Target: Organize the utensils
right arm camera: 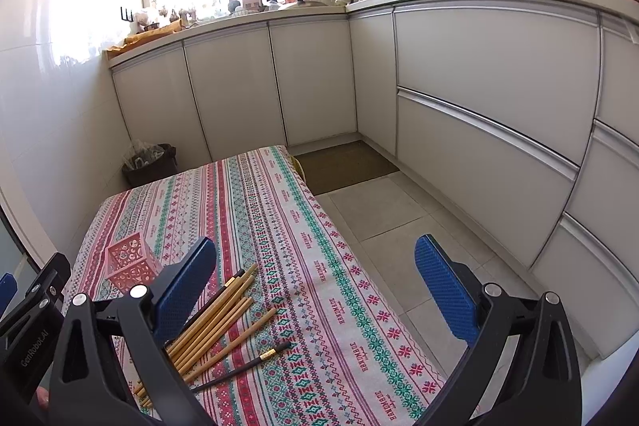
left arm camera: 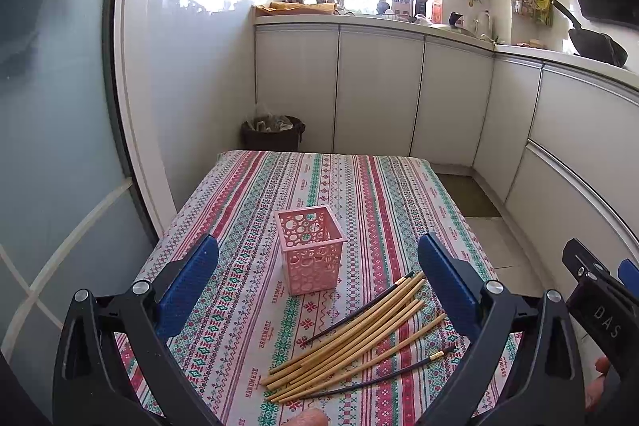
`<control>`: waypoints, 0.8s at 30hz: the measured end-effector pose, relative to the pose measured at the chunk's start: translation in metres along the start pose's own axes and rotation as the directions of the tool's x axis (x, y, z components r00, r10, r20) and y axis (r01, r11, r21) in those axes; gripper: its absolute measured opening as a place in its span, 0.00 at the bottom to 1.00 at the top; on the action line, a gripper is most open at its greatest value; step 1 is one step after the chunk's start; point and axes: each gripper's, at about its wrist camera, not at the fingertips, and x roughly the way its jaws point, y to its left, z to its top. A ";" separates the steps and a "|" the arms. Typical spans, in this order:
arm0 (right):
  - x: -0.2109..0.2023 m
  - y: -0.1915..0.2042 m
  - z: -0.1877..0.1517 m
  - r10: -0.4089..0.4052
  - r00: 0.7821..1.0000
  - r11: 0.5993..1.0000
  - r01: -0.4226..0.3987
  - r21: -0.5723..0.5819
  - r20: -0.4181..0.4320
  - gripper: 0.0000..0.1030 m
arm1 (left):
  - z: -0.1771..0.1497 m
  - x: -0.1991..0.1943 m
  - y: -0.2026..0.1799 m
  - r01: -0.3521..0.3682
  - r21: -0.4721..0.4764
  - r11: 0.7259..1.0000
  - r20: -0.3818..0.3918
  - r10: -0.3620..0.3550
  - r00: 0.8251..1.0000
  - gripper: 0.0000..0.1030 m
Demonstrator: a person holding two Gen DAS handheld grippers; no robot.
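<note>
A pink perforated square holder [left arm camera: 310,249] stands upright on the striped tablecloth [left arm camera: 359,186]; it also shows in the right wrist view [right arm camera: 129,262]. A loose pile of bamboo chopsticks [left arm camera: 351,338] lies right of it, with two dark ones, one [left arm camera: 383,374] at the near edge. The pile also shows in the right wrist view [right arm camera: 215,322]. My left gripper [left arm camera: 317,286] is open and empty, above the table's near end, with holder and chopsticks between its fingers. My right gripper [right arm camera: 315,290] is open and empty, over the table's right side; its left finger [right arm camera: 187,286] hides part of the pile.
White cabinets [right arm camera: 311,74] run along the back and right, with cluttered counters. A dark bin [left arm camera: 273,132] stands beyond the table's far left corner. Tiled floor and a brown mat [right arm camera: 347,162] lie right of the table. A glass door [left arm camera: 48,106] is on the left.
</note>
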 end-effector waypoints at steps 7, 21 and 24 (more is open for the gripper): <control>0.002 -0.006 0.001 -0.015 1.000 1.000 0.015 0.015 -0.006 0.95 | -0.001 0.004 -0.001 0.017 0.008 1.000 -0.019 -0.016 1.000 0.93; 0.041 -0.096 0.015 0.051 0.982 0.964 -0.001 0.266 -0.183 0.94 | -0.046 0.100 -0.086 0.539 0.236 0.809 -0.661 -0.273 0.699 0.93; 0.047 -0.109 0.018 0.095 0.973 0.955 -0.030 0.295 -0.209 0.94 | -0.063 0.107 -0.118 0.659 0.331 0.675 -0.754 -0.232 0.615 0.93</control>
